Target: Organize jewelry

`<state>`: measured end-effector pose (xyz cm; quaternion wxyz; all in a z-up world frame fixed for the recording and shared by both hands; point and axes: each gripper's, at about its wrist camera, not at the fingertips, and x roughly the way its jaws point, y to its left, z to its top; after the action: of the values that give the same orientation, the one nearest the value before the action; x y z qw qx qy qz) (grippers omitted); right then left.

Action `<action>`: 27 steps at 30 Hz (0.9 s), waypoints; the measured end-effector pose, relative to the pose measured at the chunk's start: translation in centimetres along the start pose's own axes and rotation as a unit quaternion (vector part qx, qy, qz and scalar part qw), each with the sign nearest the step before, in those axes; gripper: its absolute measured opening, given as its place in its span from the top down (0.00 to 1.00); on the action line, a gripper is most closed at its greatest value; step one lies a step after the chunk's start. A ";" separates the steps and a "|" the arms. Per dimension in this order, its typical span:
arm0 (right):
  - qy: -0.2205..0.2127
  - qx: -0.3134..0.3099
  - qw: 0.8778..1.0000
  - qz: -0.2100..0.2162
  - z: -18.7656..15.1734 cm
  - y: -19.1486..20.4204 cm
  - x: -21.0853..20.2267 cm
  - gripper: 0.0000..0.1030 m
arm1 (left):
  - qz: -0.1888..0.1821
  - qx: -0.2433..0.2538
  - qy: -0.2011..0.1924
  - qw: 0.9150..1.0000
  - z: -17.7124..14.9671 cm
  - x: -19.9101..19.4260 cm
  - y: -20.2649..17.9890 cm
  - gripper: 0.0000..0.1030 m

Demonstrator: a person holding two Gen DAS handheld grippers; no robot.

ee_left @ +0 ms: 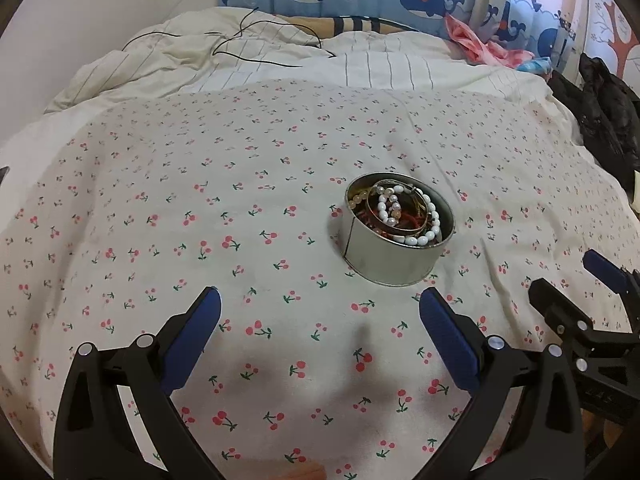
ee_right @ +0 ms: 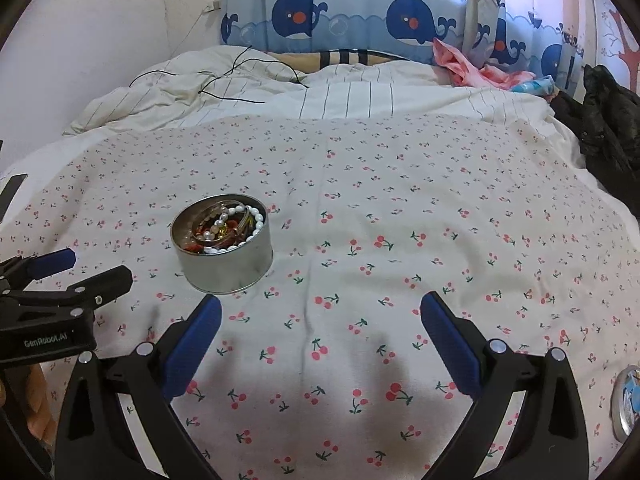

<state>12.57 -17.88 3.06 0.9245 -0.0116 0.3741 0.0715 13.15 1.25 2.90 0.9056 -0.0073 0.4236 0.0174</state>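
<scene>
A round silver tin [ee_left: 390,256] stands on the cherry-print bedspread [ee_left: 200,220]. It holds a tangle of jewelry [ee_left: 404,214]: white bead bracelets, gold bangles, red cord. My left gripper [ee_left: 320,308] is open and empty, just in front of the tin and slightly left of it. In the right wrist view the tin [ee_right: 226,258] with the jewelry [ee_right: 226,228] sits ahead to the left of my right gripper [ee_right: 321,312], which is open and empty over the bedspread [ee_right: 400,220]. Each gripper shows at the edge of the other's view.
A round lid with a printed top [ee_right: 628,404] lies at the right edge of the bed. A crumpled striped duvet [ee_left: 280,56] with a black cable [ee_left: 248,40] lies at the back. Black clothing [ee_left: 600,116] and pink cloth [ee_left: 476,44] lie at the right.
</scene>
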 end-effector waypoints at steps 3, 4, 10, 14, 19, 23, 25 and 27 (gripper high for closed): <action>-0.002 -0.002 1.000 -0.001 0.0 0.2 0.1 0.07 | -0.003 0.003 -0.001 1.000 -0.1 -0.1 -0.1 0.07; -0.002 -0.002 1.000 0.000 0.0 0.2 0.0 0.07 | -0.003 0.003 -0.001 1.000 -0.1 -0.1 -0.2 0.07; -0.004 -0.002 1.000 0.000 -0.1 0.3 -0.1 0.07 | 0.001 0.002 0.005 1.000 -0.2 0.1 -0.2 0.07; -0.005 -0.001 1.000 0.000 -0.1 0.2 -0.1 0.07 | 0.003 0.001 0.005 1.000 -0.2 0.3 -0.1 0.07; -0.006 -0.002 1.000 -0.001 -0.1 0.3 -0.2 0.07 | 0.003 0.002 0.006 1.000 -0.3 0.4 -0.2 0.07; -0.005 -0.002 1.000 0.000 -0.1 0.3 -0.1 0.07 | 0.002 0.004 0.005 1.000 -0.3 0.4 -0.1 0.07; -0.005 -0.001 1.000 0.000 0.0 0.3 -0.1 0.07 | 0.002 0.005 0.005 1.000 -0.4 0.4 -0.2 0.07; -0.004 -0.002 1.000 0.000 -0.1 0.3 -0.1 0.07 | 0.003 0.005 0.003 1.000 -0.3 0.4 -0.2 0.07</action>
<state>12.44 -17.58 3.07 0.9260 -0.0125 0.3702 0.0726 13.16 1.06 2.42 0.9043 -0.0012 0.4265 0.0178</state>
